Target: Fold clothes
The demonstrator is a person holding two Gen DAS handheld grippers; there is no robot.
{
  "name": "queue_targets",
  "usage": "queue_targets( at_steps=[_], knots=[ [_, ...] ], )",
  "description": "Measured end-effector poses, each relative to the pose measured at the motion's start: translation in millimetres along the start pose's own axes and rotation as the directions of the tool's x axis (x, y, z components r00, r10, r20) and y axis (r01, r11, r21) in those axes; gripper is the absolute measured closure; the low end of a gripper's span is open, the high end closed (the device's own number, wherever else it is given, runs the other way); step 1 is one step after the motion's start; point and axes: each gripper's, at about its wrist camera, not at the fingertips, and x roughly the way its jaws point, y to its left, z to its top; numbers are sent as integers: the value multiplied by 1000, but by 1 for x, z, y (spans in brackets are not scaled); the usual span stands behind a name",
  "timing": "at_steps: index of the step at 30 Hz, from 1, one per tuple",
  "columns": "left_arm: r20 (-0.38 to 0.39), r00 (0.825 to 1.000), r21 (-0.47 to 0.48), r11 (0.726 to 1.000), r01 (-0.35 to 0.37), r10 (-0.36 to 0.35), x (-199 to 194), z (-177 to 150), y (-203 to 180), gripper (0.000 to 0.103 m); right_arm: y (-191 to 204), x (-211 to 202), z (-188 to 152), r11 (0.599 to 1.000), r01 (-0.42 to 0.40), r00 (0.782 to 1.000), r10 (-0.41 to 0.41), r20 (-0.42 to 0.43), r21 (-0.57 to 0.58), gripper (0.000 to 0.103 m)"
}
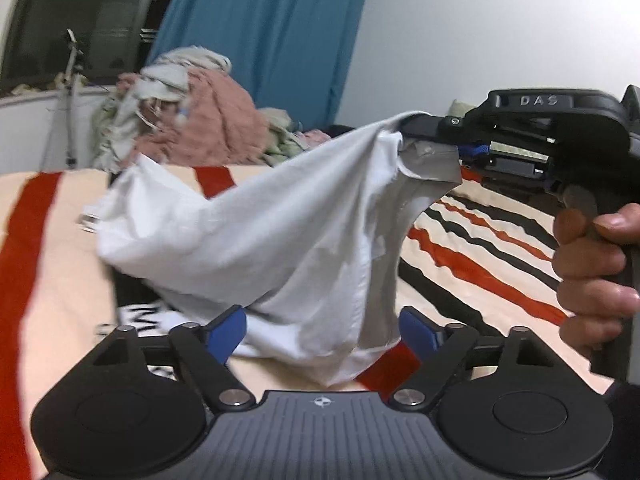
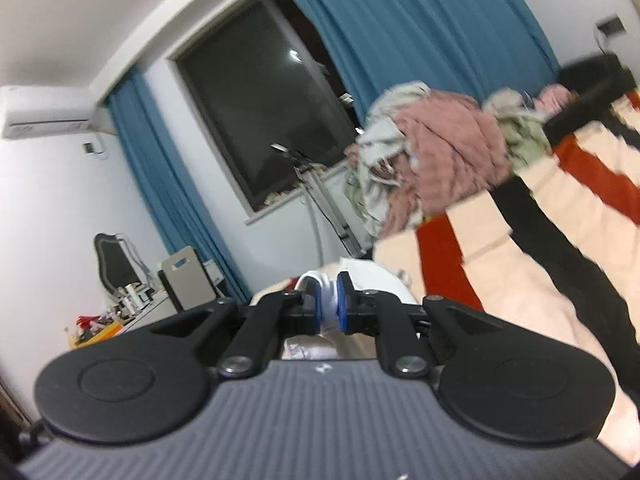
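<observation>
A striped bedspread [image 1: 460, 264] in cream, red and black covered the bed and filled the lower half of the left wrist view, its far edge running under a heap of clothes. To the right of the lifted garment a broad run of stripes lay bare, and a cream and red band showed on the left as well. Teal curtains [image 2: 420, 28] hung on the far wall beside a dark window [image 2: 264, 116]. The pile of unfolded clothes [image 1: 192, 112], pink and pale green and white, sat at the far edge of the bed, well apart from both tools.

A white shirt [image 1: 256, 240] hung in the air above the near part of the bedspread, stretched from the upper right down to the near middle, its lower folds sagging onto the bed and partly over a dark printed garment [image 1: 140, 316] lying on the left. The right gripper [image 2: 328, 300] was clamped on a bunch of the white cloth, blue pads pressed to it from both sides; in the left wrist view it held the shirt's raised corner at the right, a hand [image 1: 596, 276] wrapped round its handle. The left gripper [image 1: 320, 332] stood spread wide, blue fingertips [image 1: 226, 334] either side of the shirt's hanging lower edge, neither clearly touching it
</observation>
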Motion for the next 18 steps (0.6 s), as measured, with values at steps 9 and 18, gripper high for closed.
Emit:
queue_targets(
  at_steps=[9, 18],
  knots=[
    [45, 994, -73, 993, -96, 99, 23, -3, 34, 100, -25, 19, -9, 990, 139, 989, -140, -49, -29, 89],
    [326, 933, -256, 964, -68, 153, -69, 27, 69, 100, -25, 51, -39, 987, 139, 969, -153, -196, -81, 56]
  ],
)
